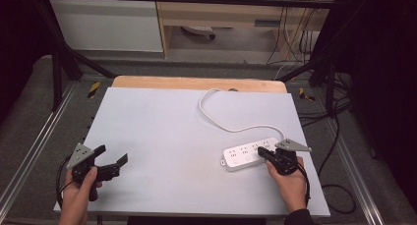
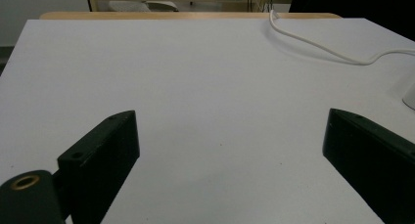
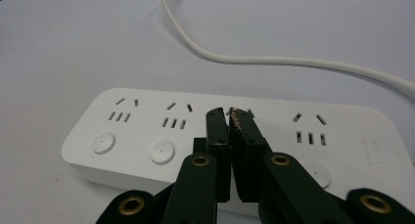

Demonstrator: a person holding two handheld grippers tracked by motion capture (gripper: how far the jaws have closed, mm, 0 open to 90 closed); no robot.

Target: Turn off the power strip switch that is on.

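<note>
At 4 o'clock on desk [image 1: 162, 136]: white power strip [image 1: 248, 154].
Right gripper [image 3: 230, 115]: fingers pressed together, over the strip's sockets; buttons visible there.
Left gripper [image 1: 114, 161]: at 8 o'clock, fingers spread, empty.

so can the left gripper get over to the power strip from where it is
Probably yes: the left gripper is open, and bare table lies between it and the power strip, though the right gripper is shut over it.

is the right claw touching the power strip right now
Cannot tell. In the right gripper view the shut right claw sits over the power strip, hiding any contact or gap; the high view is too coarse.
</note>
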